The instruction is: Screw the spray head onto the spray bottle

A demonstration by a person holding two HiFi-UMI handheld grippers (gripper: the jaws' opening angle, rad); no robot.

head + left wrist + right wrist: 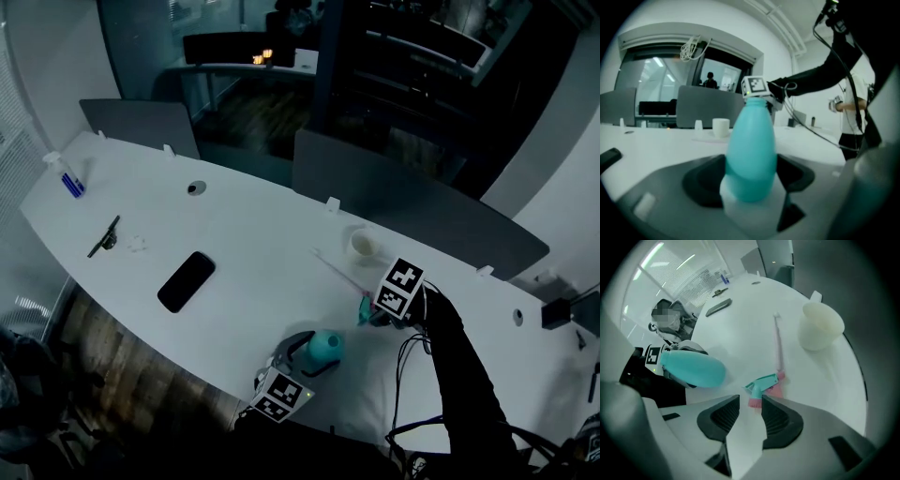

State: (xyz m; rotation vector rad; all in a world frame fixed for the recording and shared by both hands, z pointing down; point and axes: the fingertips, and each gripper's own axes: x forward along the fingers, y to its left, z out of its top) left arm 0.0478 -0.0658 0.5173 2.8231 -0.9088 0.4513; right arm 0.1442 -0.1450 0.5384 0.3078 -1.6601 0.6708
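Pinching teal spray bottle [751,150] in left gripper [751,180] fingers [705,180] by worktop's [253,234] near edge; holding right gripper [750,411] fingers [724,416] spread above spray head [761,386], lying on worktop, pink collar just at fingertips

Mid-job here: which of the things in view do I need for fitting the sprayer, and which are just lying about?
For the job:
- spray bottle, gripped in the left tongs
- spray head, lying at the tips of the open right tongs

Lying about:
- phone
- cup
- black tool
- small bottle at the far left end
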